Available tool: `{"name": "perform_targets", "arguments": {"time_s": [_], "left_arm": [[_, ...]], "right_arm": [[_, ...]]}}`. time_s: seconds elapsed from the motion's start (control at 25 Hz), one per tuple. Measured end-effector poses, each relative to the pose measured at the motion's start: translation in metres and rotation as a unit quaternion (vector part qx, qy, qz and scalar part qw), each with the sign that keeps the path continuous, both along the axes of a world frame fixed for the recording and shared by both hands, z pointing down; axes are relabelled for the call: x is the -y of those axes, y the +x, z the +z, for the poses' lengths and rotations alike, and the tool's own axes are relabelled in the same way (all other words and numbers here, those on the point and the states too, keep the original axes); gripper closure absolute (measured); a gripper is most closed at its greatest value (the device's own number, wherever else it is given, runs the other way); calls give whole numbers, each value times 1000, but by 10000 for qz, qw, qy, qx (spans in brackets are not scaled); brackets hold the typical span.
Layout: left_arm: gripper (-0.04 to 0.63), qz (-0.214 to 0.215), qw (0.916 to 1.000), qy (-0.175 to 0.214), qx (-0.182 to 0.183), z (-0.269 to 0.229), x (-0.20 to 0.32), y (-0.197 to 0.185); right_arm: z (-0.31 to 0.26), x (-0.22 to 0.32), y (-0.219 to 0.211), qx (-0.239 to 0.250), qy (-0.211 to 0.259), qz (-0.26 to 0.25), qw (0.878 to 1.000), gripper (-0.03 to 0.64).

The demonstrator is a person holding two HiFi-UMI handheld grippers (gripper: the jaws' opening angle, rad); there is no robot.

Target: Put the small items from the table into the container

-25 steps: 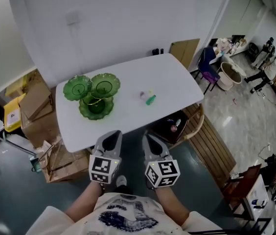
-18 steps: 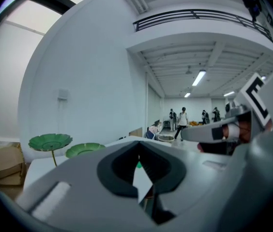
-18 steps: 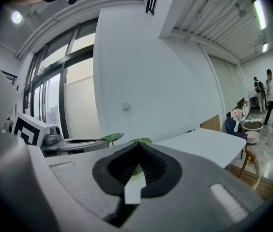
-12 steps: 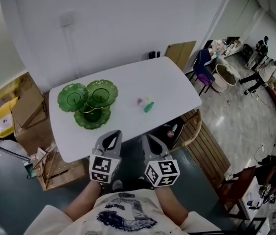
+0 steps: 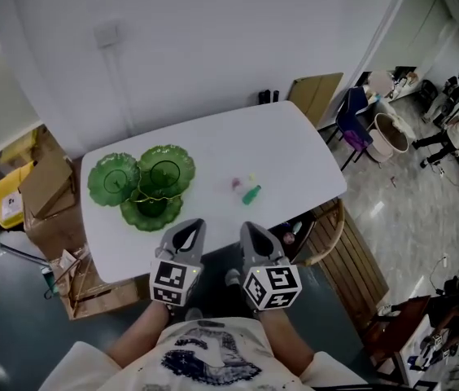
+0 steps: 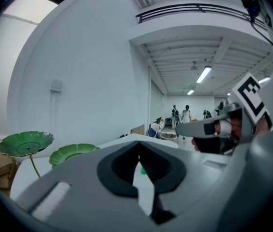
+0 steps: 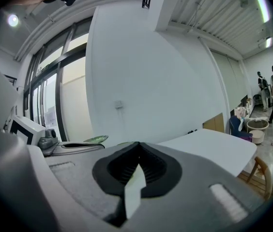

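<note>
Small items (image 5: 246, 187) lay close together near the middle of the white surface (image 5: 295, 149), well apart from the container, and none of them was in it yet. Going by size, the surface came first: one white top that carried everything. On its left part stood the container (image 5: 144, 187), one green stand with three leaf-shaped dishes, and all three looked empty from above. Then came the two tongs, held side by side at the near edge of the surface. The left tongs (image 5: 186, 233) were pressed together with nothing between them, and the right tongs (image 5: 253, 236) were pressed together and empty in the same way. Smallest were the items. I counted three: one pink piece (image 5: 235, 183), one yellowish piece (image 5: 251, 178) and one green piece (image 5: 251, 194), all too small to name. In my judgement the step in hand was the approach, before the first pick. The next move would call for spreading one pair of tongs, probably the right, which was nearer, and lowering it over a single item.
</note>
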State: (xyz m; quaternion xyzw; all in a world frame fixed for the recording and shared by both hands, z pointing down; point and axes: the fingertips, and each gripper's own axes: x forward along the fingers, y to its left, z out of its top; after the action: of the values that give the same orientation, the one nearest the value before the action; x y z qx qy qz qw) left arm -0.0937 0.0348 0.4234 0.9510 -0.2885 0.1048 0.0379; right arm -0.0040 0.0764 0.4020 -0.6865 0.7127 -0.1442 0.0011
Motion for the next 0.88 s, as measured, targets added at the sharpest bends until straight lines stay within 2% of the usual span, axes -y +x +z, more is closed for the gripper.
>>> {"name": "perform_targets", "arguments": {"time_s": [0.52,0.88], "left_arm": [[606,-322,9992,-90,220,8,72,115],[606,-723,9965,-178,371,23,100,159]], "right_arm": [[8,87,108,185,-125,-556,9982,618],[26,122,155,253,-270,-976,9945,618]]}}
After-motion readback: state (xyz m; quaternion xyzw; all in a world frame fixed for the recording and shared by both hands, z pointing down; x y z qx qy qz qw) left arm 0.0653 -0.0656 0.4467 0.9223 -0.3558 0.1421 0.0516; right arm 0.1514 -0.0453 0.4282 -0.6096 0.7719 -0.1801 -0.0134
